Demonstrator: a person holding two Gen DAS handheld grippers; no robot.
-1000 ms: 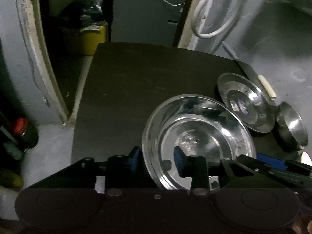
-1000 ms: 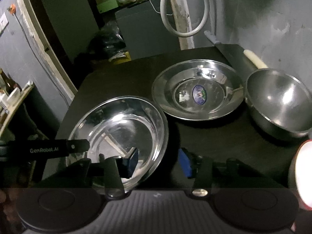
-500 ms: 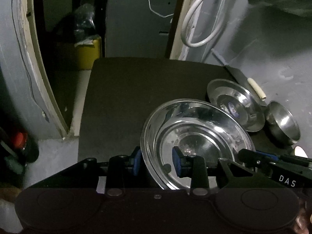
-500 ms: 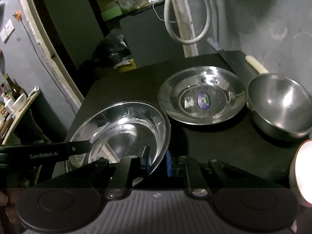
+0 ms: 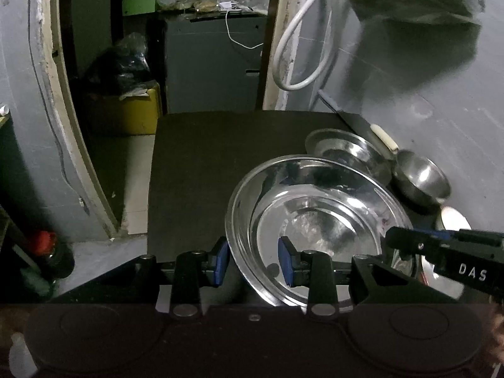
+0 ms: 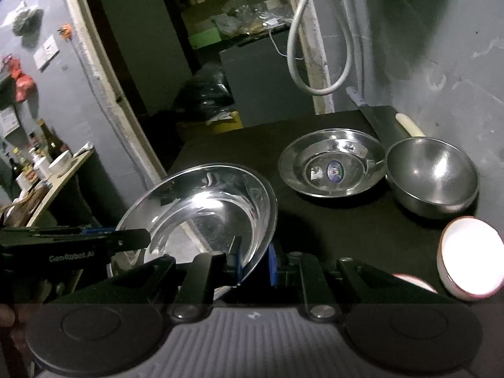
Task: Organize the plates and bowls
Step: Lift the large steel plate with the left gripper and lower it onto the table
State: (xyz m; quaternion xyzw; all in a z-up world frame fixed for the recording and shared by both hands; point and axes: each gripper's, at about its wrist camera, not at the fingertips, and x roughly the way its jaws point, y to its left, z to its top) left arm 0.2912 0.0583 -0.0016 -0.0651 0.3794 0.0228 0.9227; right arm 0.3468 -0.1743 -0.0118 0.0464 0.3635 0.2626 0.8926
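Steel plate (image 5: pixel 318 226), wide and shiny, is up off the black table (image 5: pixel 220 157), tilted, gripped from both sides. Left gripper (image 5: pixel 252 263) points down at a slant; its blue pads straddle the plate's near-left rim w/ a moderate gap, rim between them, so it's holding the plate. Right gripper (image 6: pixel 255 266) also angled down, jaws pinched nearly closed on the plate's near-right rim; its black arm crosses the right of the left wrist view. Far right on the table: second steel plate (image 6: pixel 332 167) w/ a sticker at centre, touching a deep steel bowl (image 6: pixel 433 178) to its right. White bowl w/ reddish rim (image 6: pixel 471 258) sits near right. A knife (image 6: pixel 378 116) lies at the far right edge.
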